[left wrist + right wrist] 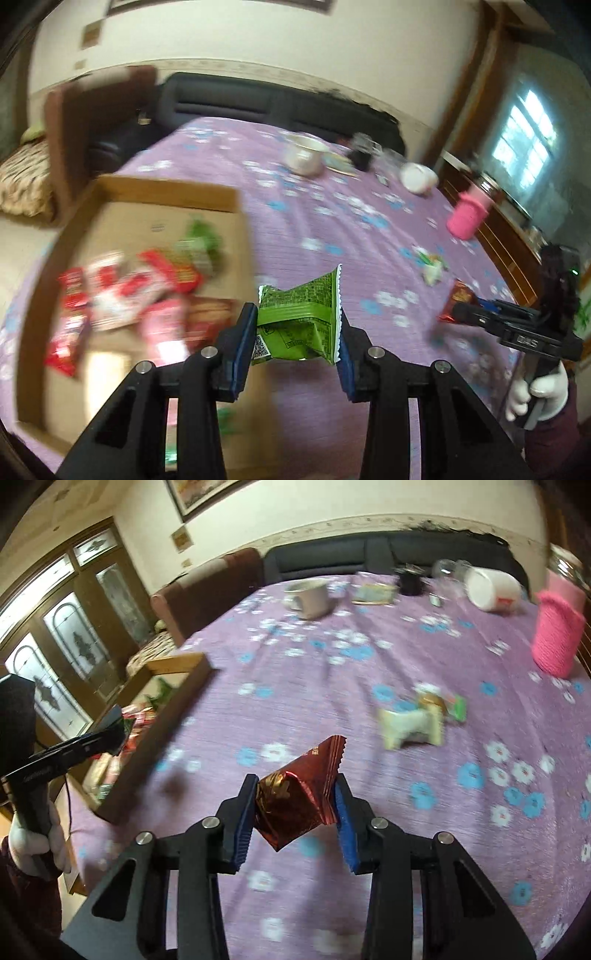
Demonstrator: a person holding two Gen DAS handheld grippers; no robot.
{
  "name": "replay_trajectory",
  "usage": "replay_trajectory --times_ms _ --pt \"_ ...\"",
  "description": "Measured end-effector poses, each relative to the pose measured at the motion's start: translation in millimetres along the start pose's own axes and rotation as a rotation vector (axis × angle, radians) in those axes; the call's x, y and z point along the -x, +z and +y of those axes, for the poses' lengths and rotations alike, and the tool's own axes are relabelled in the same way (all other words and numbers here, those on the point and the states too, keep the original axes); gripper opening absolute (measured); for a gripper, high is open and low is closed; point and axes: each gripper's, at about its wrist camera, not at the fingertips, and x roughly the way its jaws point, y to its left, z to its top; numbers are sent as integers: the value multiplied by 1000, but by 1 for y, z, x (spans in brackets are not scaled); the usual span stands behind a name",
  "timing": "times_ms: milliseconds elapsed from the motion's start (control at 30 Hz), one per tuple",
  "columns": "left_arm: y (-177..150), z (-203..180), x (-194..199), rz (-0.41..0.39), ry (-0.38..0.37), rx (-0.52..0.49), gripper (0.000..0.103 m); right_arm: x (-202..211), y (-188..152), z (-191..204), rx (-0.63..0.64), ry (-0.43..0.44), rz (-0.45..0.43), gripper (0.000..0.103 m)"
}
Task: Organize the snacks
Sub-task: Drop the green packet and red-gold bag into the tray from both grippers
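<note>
Snacks are mostly gathered: we see red and green packets piled in the cardboard box (pixel 225 199). Our left gripper (pixel 297 328) clamps a green packet (pixel 303 325) beside the box, our right gripper (pixel 295 805) grips a red packet (pixel 295 805), and 1 pale packet (pixel 413 725) lies loose on the purple tablecloth (pixel 369 657).

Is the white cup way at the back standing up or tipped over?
Tipped over. The white plastic cup lies on its side on the purple flowered tablecloth, its round end facing sideways.
</note>
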Motion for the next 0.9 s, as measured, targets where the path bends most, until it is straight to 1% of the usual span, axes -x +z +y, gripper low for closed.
replay_trajectory --times_ms 133,200,300,433,533,567,600,667,833,900 --pt "-1 43 12 -8 66 73 39 -14 11 42 48 70 18 42" --pt "-4 59 16 -12 99 98 39 -23 17 65 73 104 30 42" --pt "-8 75 18 -15 128 121 38 -40 28 96 102 152 51 42" --pt "-8 95 13 -8 143 160 39 -68 46 132 146 175 74 42" --pt "-7 105 7 -3 141 186 40 -92 62 155 155 198 100 42" --pt "-6 108 6 -3 139 195 44 -100 67 162 156 205 110 42" --pt "-6 111 7 -5 134 202 55 -110 72 168 156 207 119 42" --pt "-7 116 10 -14 124 219 66 -128 82 178 144 217 141 42" --pt "-13 114 25 -47 91 205 68 -179 108 197 94 244 203 42" --pt "-17 112 30 -61 84 197 71 -201 117 206 84 238 233 43"
